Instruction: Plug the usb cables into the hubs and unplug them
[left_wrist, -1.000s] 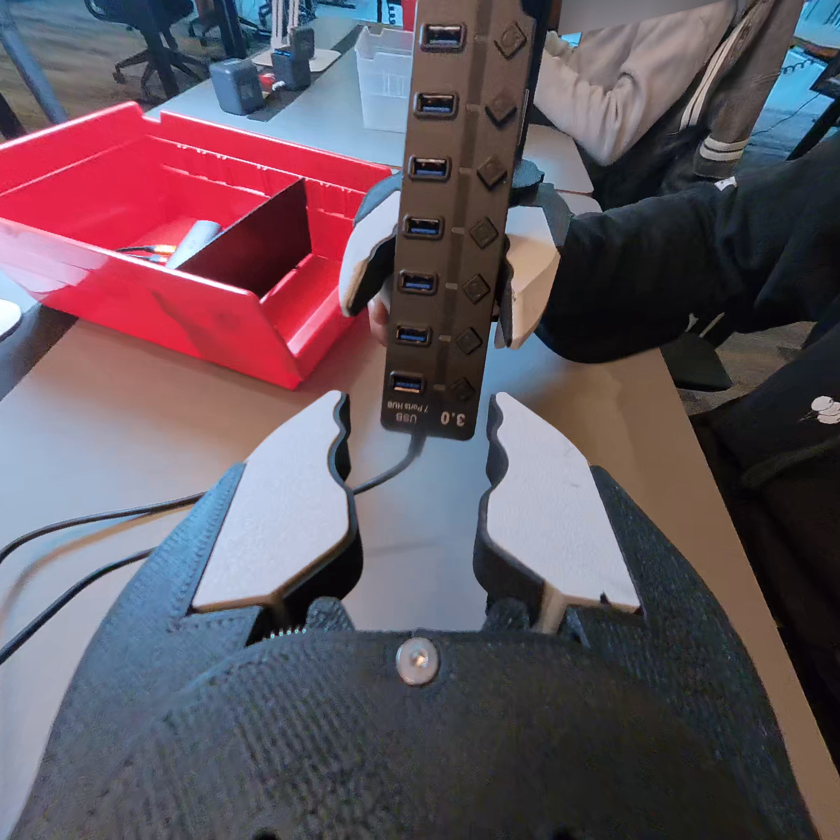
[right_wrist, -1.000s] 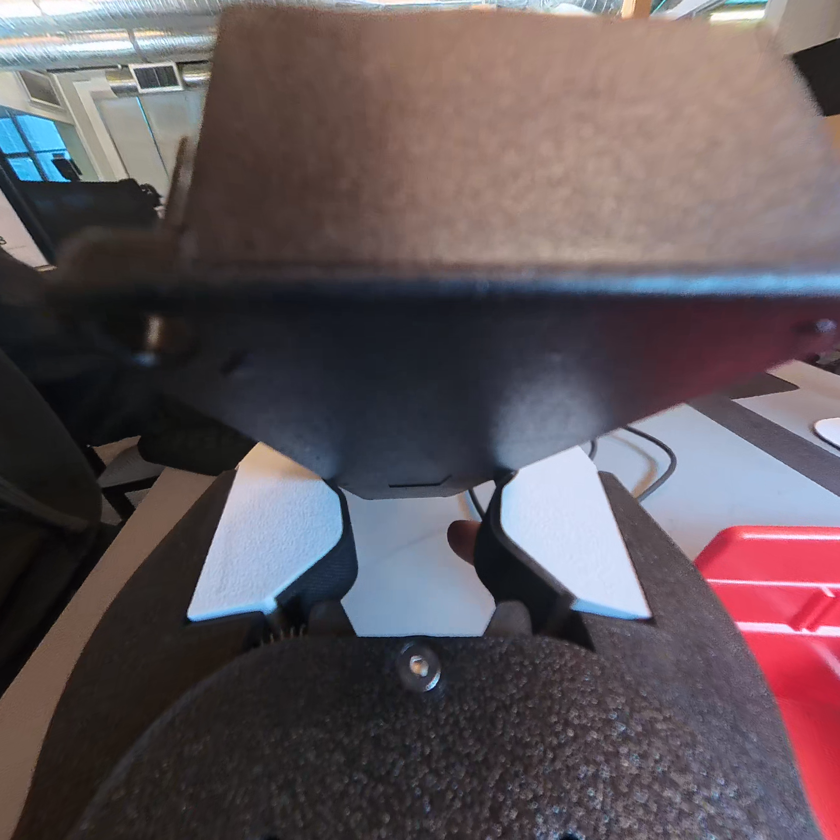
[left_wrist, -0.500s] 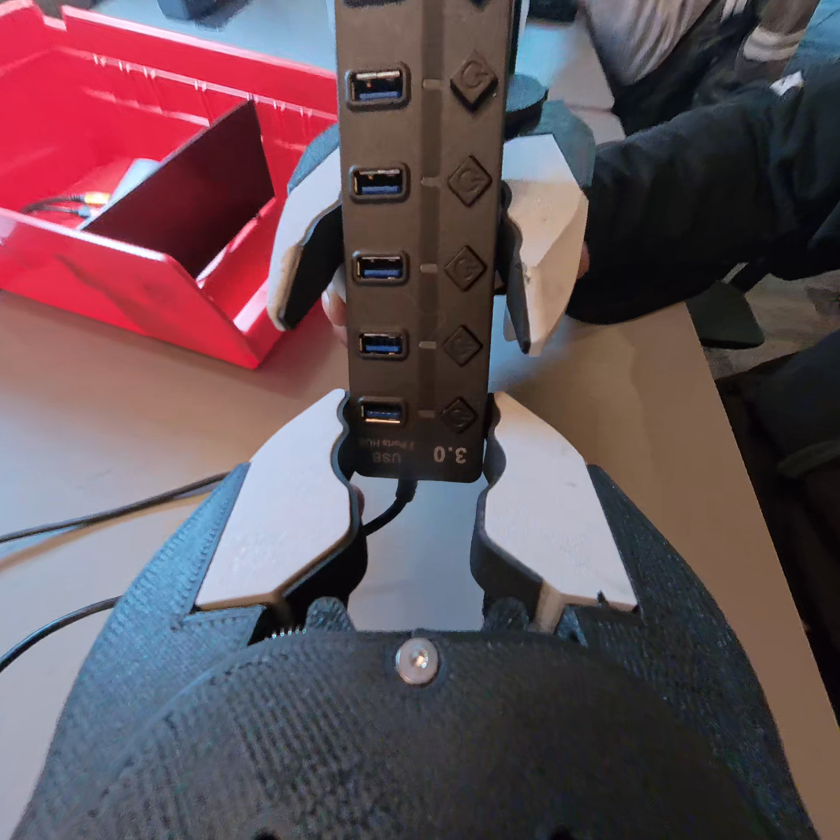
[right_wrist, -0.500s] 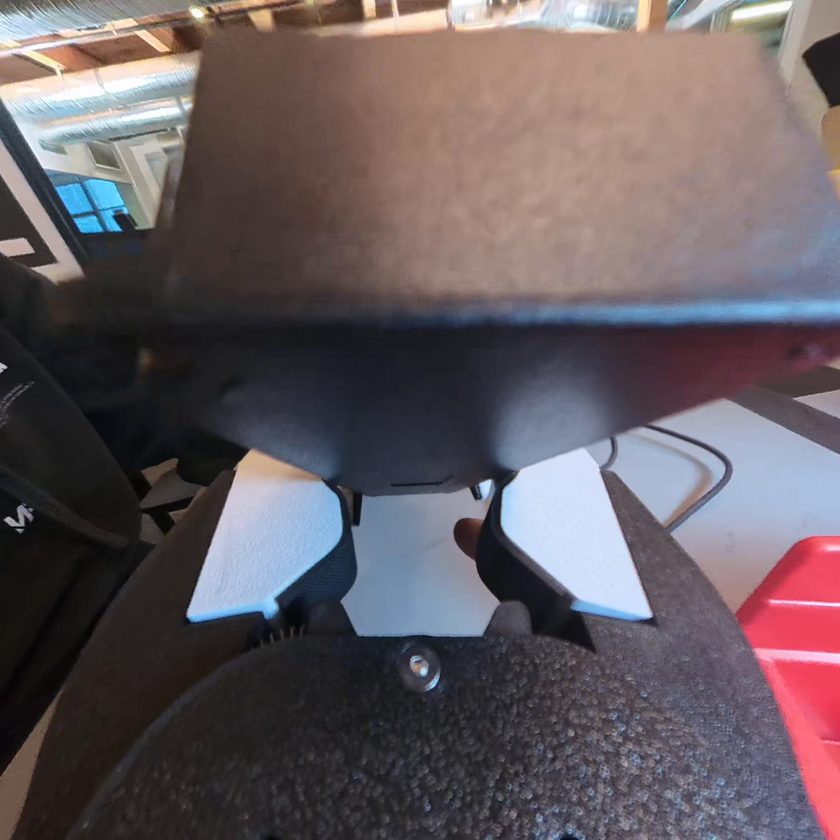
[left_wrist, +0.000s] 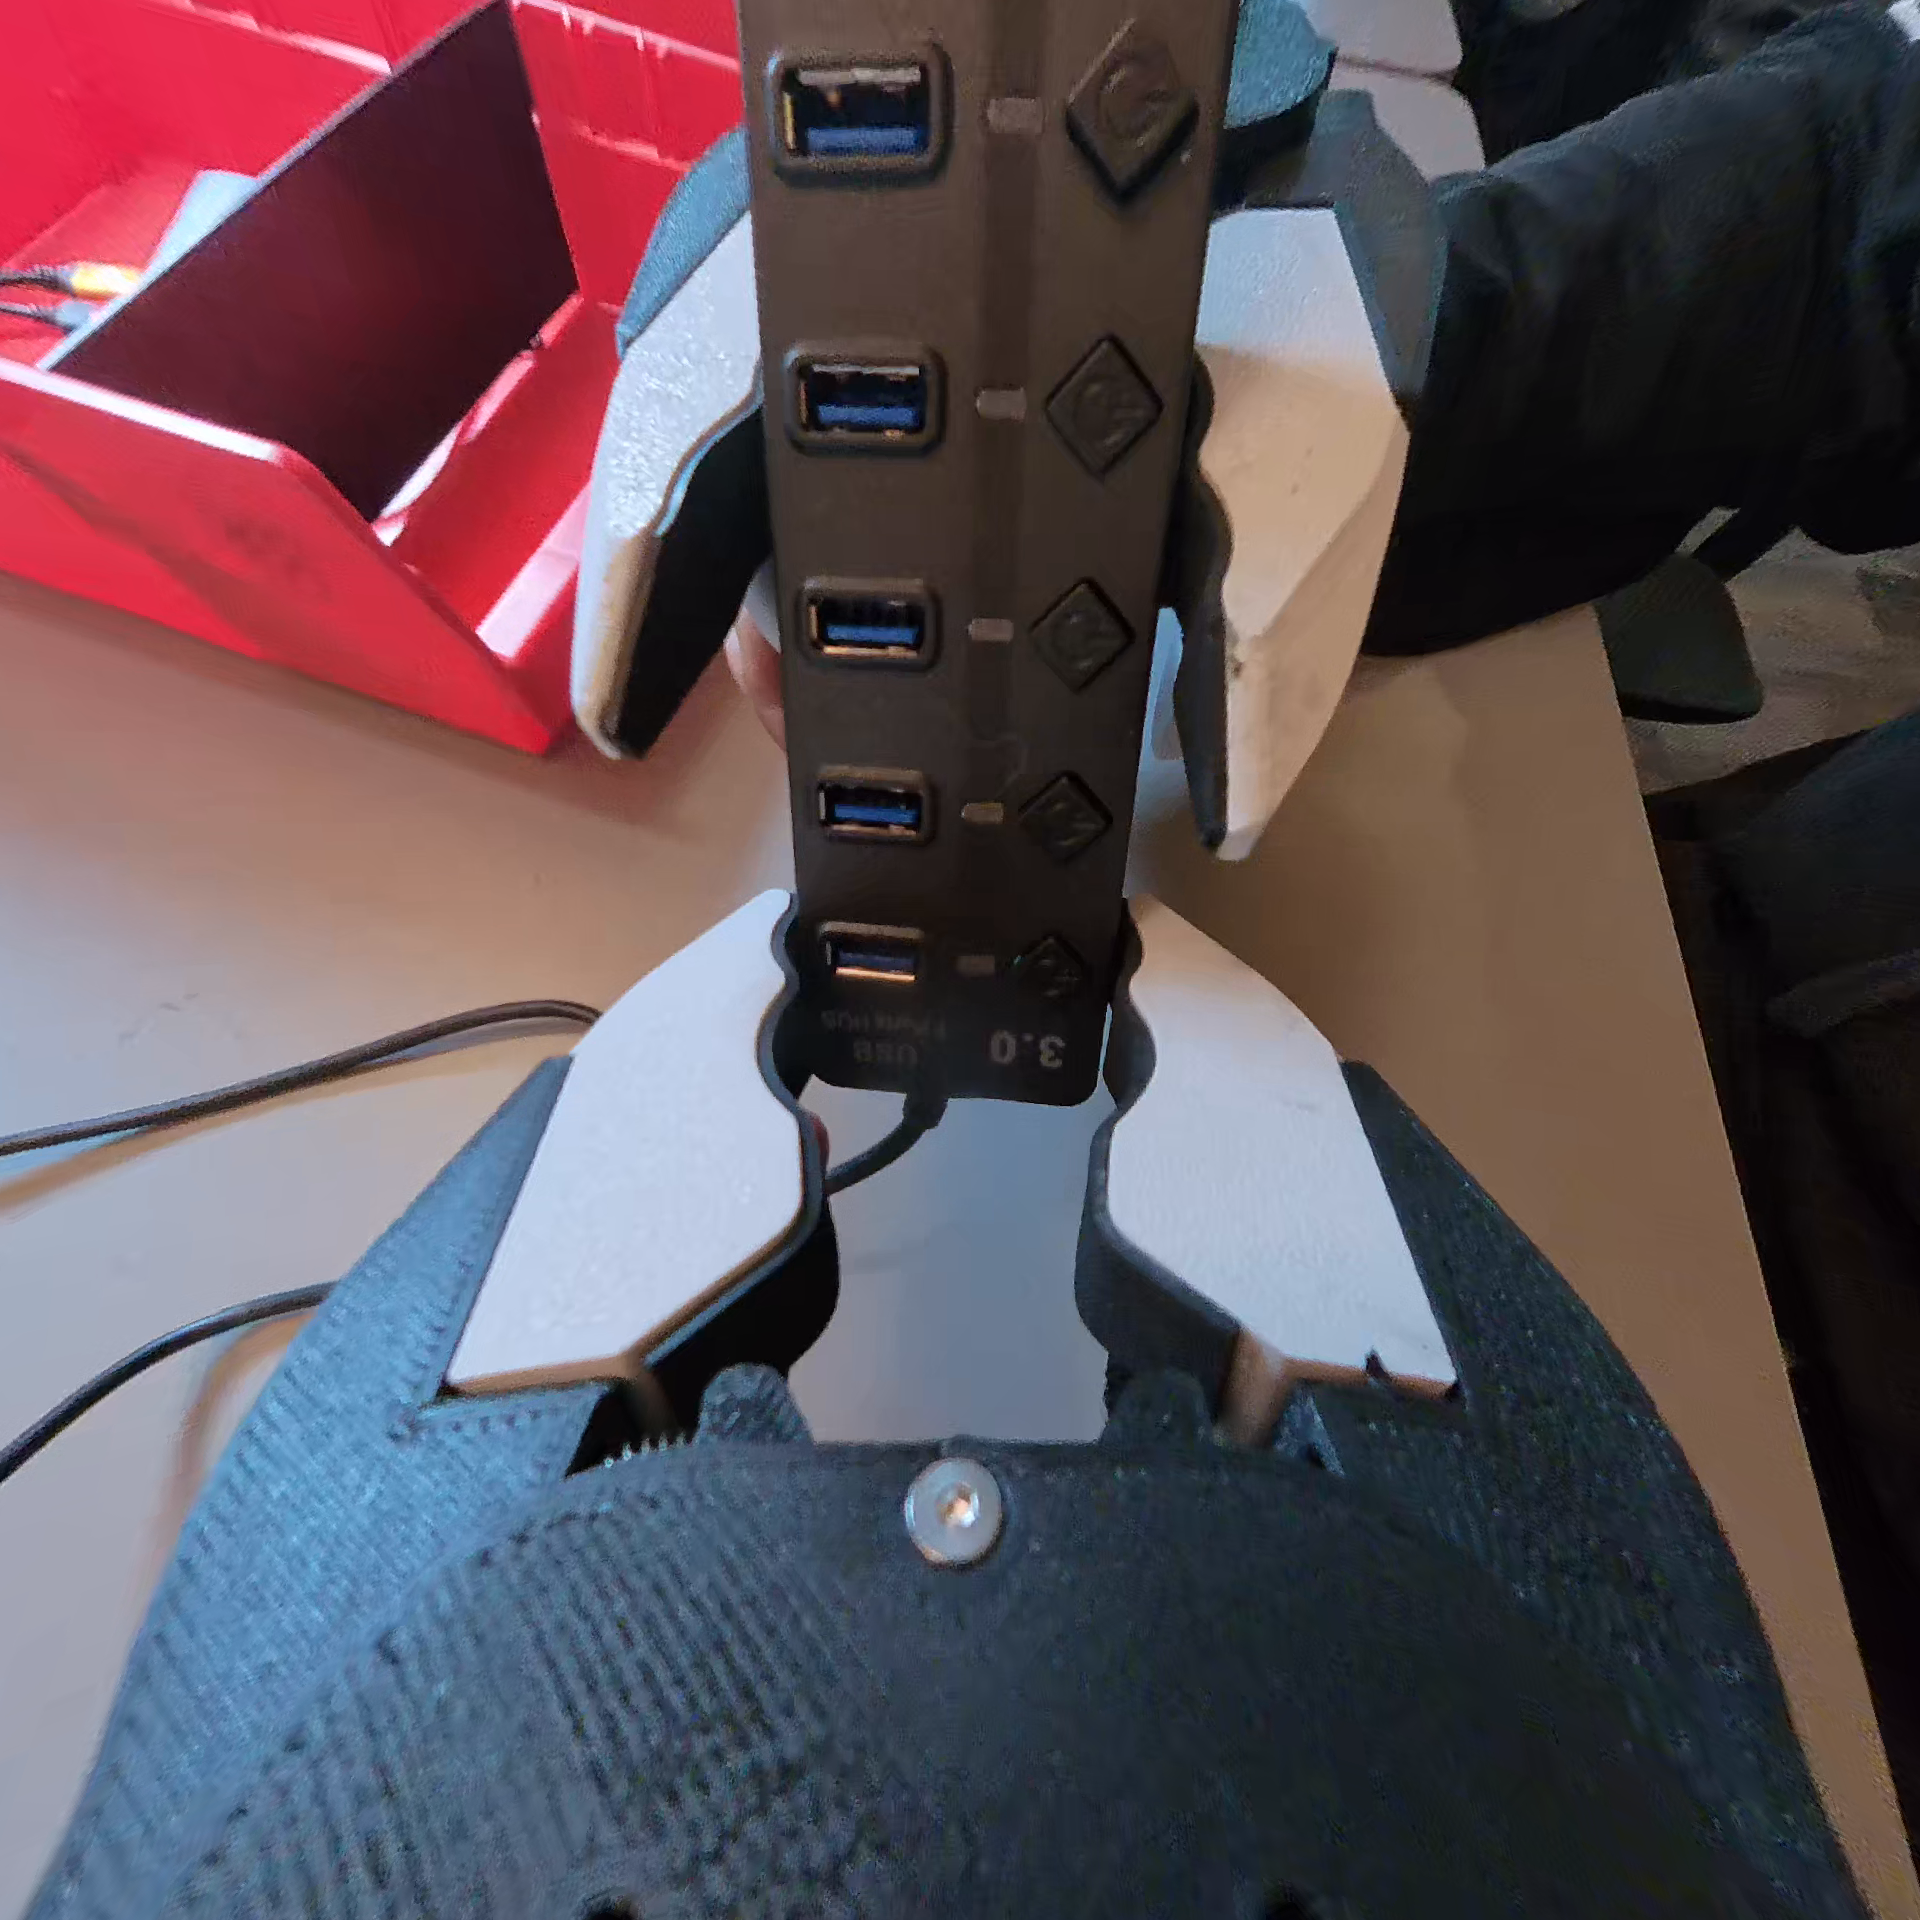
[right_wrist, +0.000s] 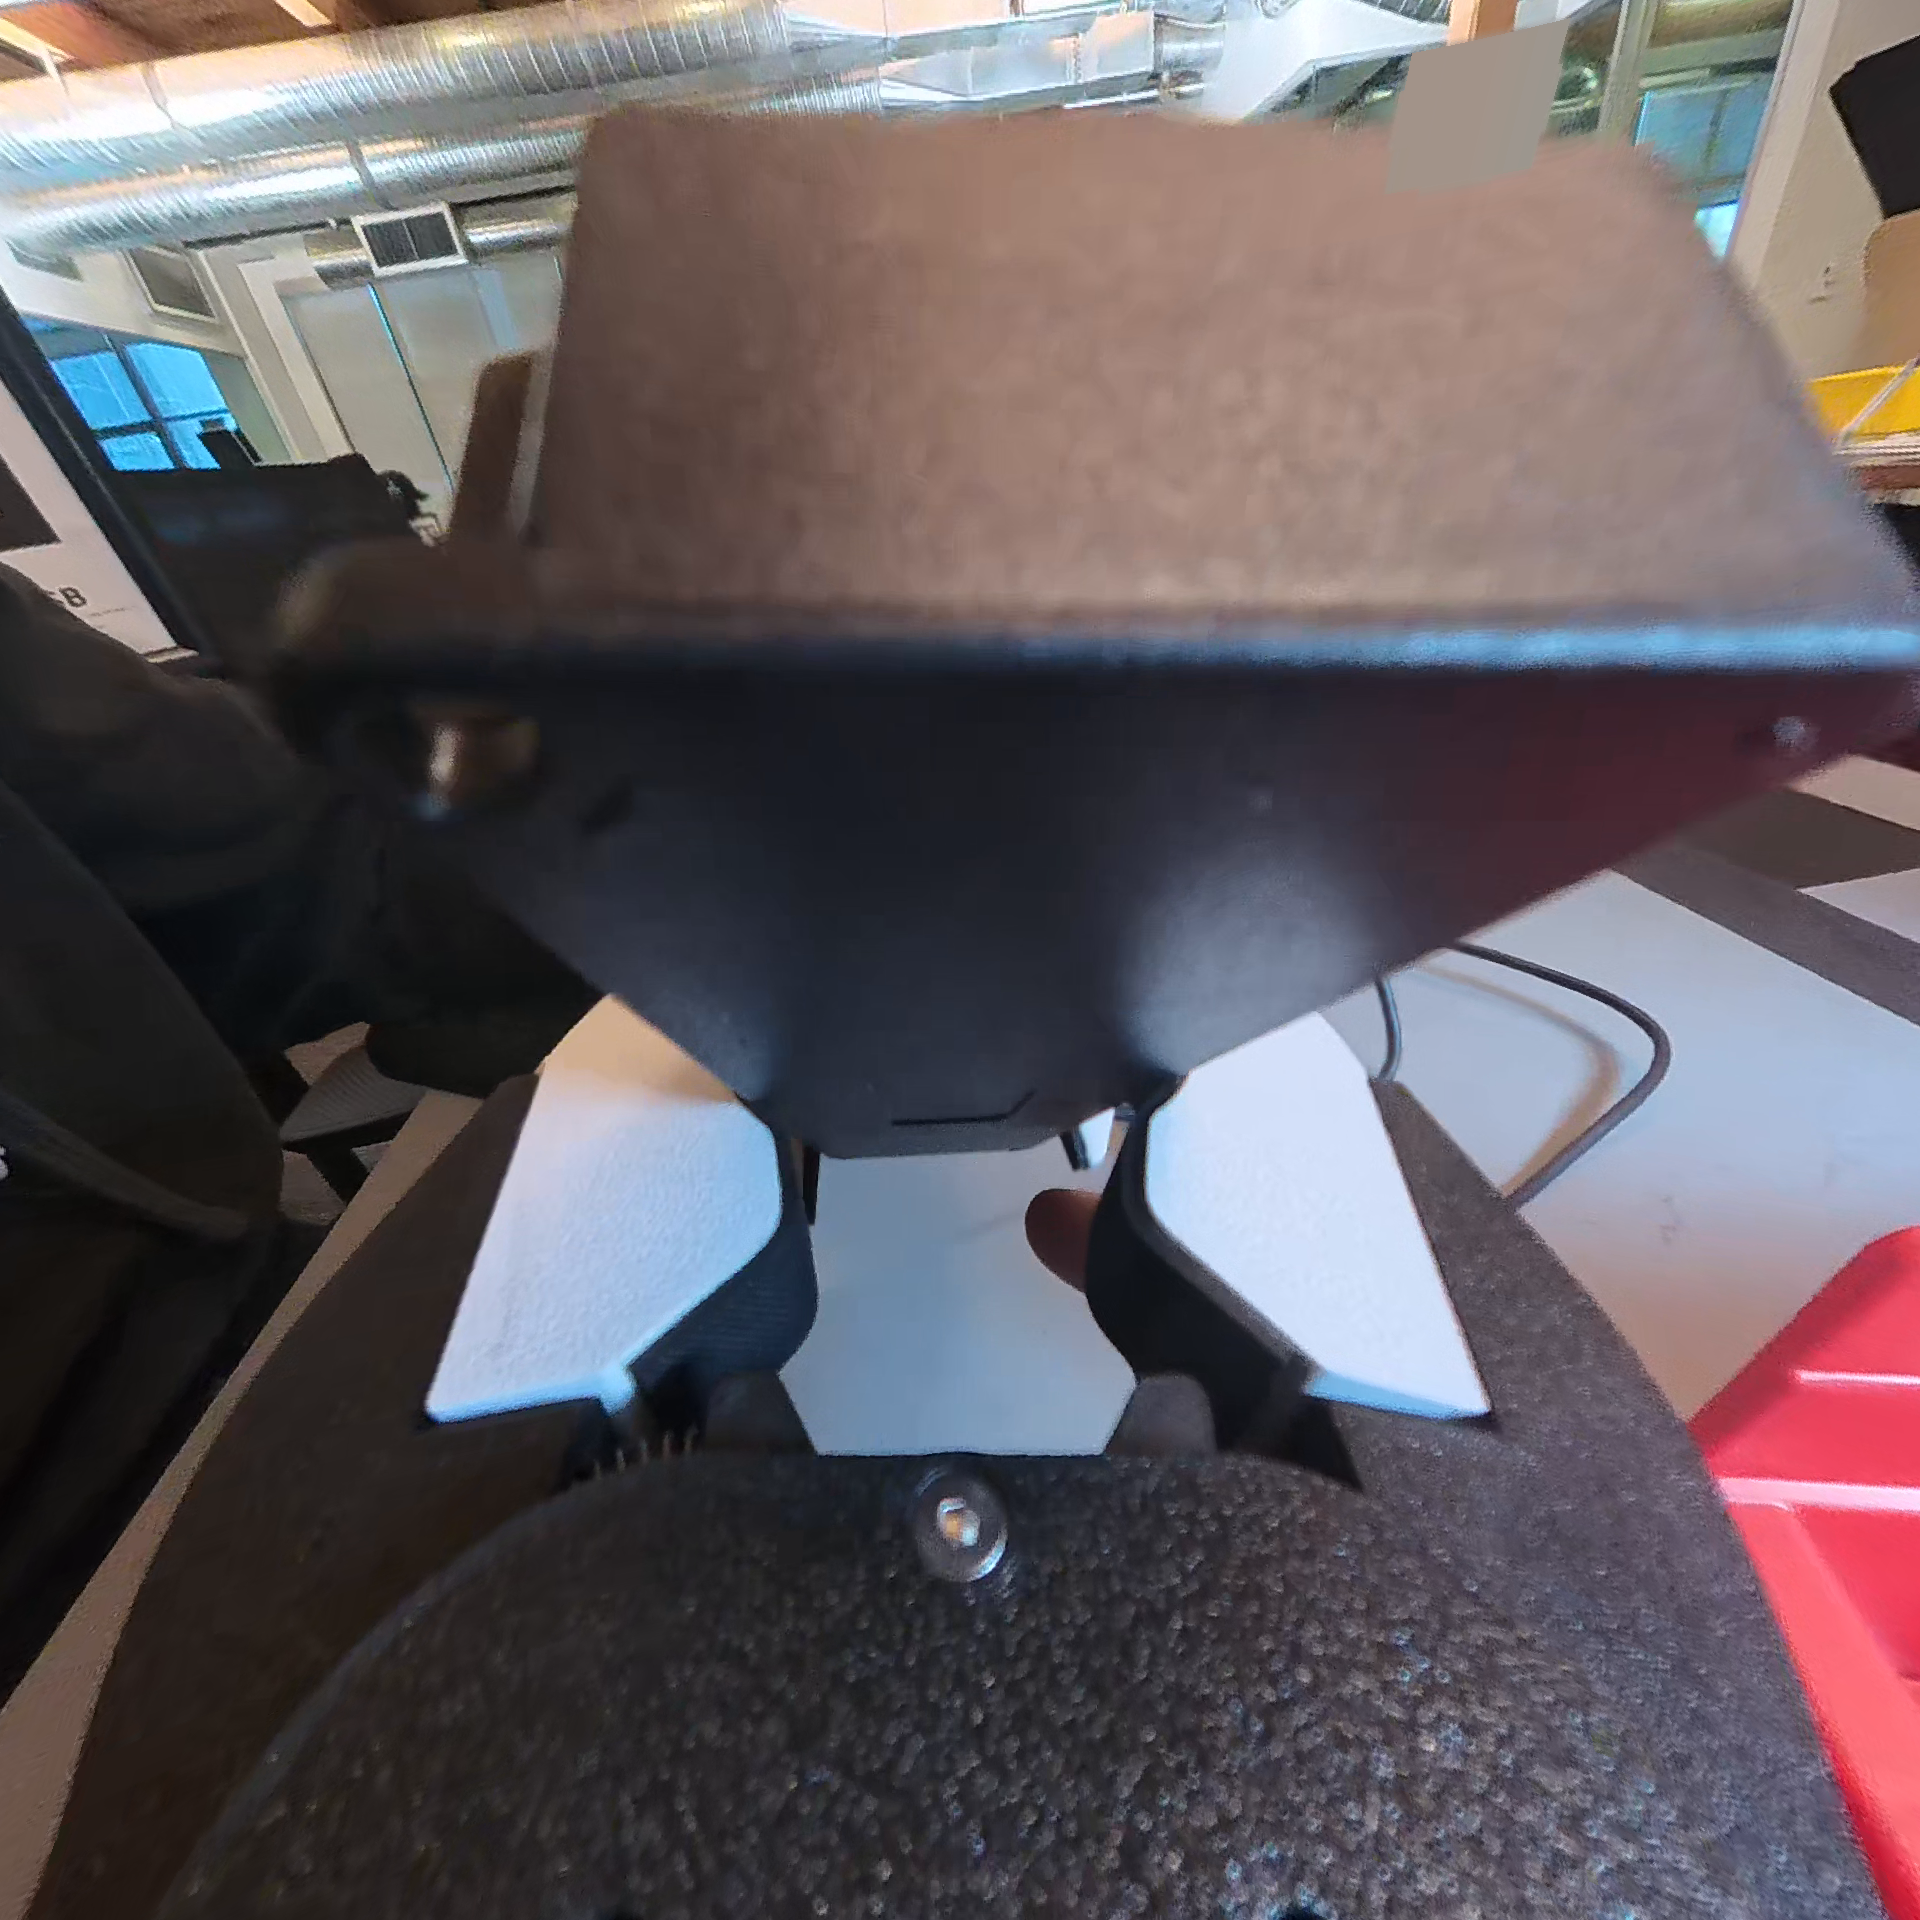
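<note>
A long black USB hub (left_wrist: 977, 520) with several blue ports stands on end over the table, all visible ports empty. My right gripper (left_wrist: 935, 769) is shut on its middle from behind, white fingers (left_wrist: 1288, 540) on both sides. In the right wrist view the hub's plain back (right_wrist: 1039, 623) fills the frame above my right gripper (right_wrist: 961, 1132). My left gripper (left_wrist: 951, 997) is open, and its tips closely flank the hub's lower end. I cannot tell if they touch it. The hub's own black cable (left_wrist: 883, 1143) leaves that end.
A red bin (left_wrist: 260, 499) with a black divider (left_wrist: 343, 260) sits at the left and also shows in the right wrist view (right_wrist: 1829, 1455). Thin black cables (left_wrist: 312, 1070) trail across the table at the left. A black sleeve (left_wrist: 1662, 312) is at the right, above the table's edge (left_wrist: 1662, 935). Across from one pair of fingers to the other is roughly 6 centimetres.
The left gripper and the hub have closed in on each other. The hub's lower end, a little ahead of the left fingertips before, now sits between them. The finger gap looks unchanged.
</note>
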